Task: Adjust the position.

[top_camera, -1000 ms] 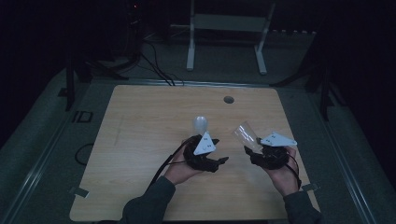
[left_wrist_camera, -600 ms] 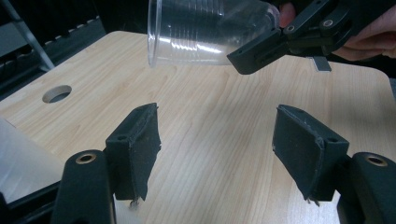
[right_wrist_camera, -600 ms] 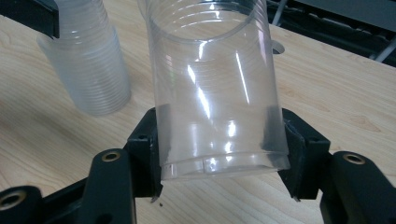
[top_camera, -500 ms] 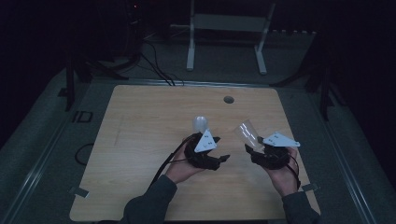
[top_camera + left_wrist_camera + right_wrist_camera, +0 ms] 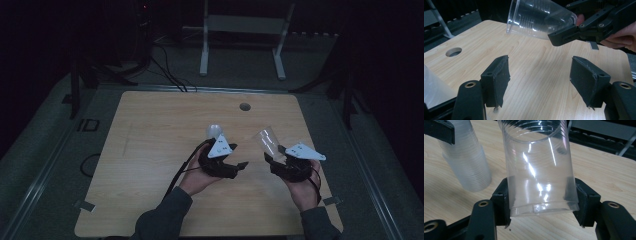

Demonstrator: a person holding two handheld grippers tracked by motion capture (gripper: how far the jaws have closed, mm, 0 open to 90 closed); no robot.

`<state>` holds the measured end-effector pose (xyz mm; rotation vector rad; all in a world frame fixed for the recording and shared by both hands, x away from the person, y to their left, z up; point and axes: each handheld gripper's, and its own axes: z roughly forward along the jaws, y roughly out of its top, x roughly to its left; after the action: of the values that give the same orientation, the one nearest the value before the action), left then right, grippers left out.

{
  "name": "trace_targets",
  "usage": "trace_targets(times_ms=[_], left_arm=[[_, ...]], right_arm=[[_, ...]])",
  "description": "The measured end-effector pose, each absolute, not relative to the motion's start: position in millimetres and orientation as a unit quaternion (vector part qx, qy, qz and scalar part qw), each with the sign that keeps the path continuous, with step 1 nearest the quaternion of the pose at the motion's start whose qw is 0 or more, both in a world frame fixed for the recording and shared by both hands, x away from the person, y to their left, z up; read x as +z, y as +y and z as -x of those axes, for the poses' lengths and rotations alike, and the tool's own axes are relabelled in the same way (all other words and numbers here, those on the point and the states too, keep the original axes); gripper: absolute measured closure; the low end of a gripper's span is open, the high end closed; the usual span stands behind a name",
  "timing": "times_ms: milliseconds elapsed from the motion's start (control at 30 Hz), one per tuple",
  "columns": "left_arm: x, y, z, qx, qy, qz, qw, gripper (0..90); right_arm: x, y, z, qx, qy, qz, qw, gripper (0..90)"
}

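Observation:
My right gripper (image 5: 275, 156) (image 5: 541, 185) is shut on the base of a clear plastic cup (image 5: 265, 141) (image 5: 536, 157). The cup is held tilted above the wooden table (image 5: 150, 145), with its mouth pointing away and left. In the left gripper view that cup (image 5: 539, 17) hangs at the top, with the right gripper (image 5: 566, 22) clamped around its bottom. My left gripper (image 5: 236, 159) (image 5: 540, 61) stands open a little left of it, with bare table between its jaws. A stack of clear cups (image 5: 214, 131) (image 5: 466, 162) stands on the table just behind the left gripper.
A round cable hole (image 5: 244, 106) (image 5: 453, 52) sits near the table's far edge. A metal stand (image 5: 245, 25) and cables lie on the floor beyond the table. The left half of the tabletop is bare wood.

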<state>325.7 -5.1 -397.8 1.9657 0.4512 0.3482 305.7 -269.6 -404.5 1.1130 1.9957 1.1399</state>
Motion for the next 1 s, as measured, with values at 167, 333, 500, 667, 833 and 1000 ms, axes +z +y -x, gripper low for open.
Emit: trace_targets(times_ms=[167, 333, 500, 667, 833, 1000], left_arm=[[-394.5, -5.9, -326.9, 0.141, 0.192, -0.817, 0.525, 31.7], [-392.9, -7.6, -328.6, 0.136, 0.195, -0.820, 0.521, 31.7], [-390.3, -8.0, -329.9, 0.131, 0.200, -0.818, 0.524, 31.7], [-385.9, -8.7, -331.8, 0.128, 0.204, -0.815, 0.527, 31.7], [-383.3, -9.1, -334.5, 0.116, 0.213, -0.809, 0.535, 31.7], [-383.1, -10.5, -336.7, 0.106, 0.220, -0.807, 0.538, 31.6]], right_arm=[[-404.5, -269.6, -304.0, 0.435, 0.740, -0.419, 0.295, 41.7], [-404.7, -267.0, -301.6, 0.432, 0.737, -0.418, 0.310, 41.7], [-404.1, -263.3, -299.2, 0.433, 0.735, -0.412, 0.320, 41.7], [-403.8, -262.8, -299.1, 0.437, 0.732, -0.412, 0.322, 41.7], [-404.4, -262.8, -298.7, 0.440, 0.729, -0.414, 0.324, 41.7], [-405.3, -262.9, -298.1, 0.444, 0.724, -0.414, 0.326, 41.7]])
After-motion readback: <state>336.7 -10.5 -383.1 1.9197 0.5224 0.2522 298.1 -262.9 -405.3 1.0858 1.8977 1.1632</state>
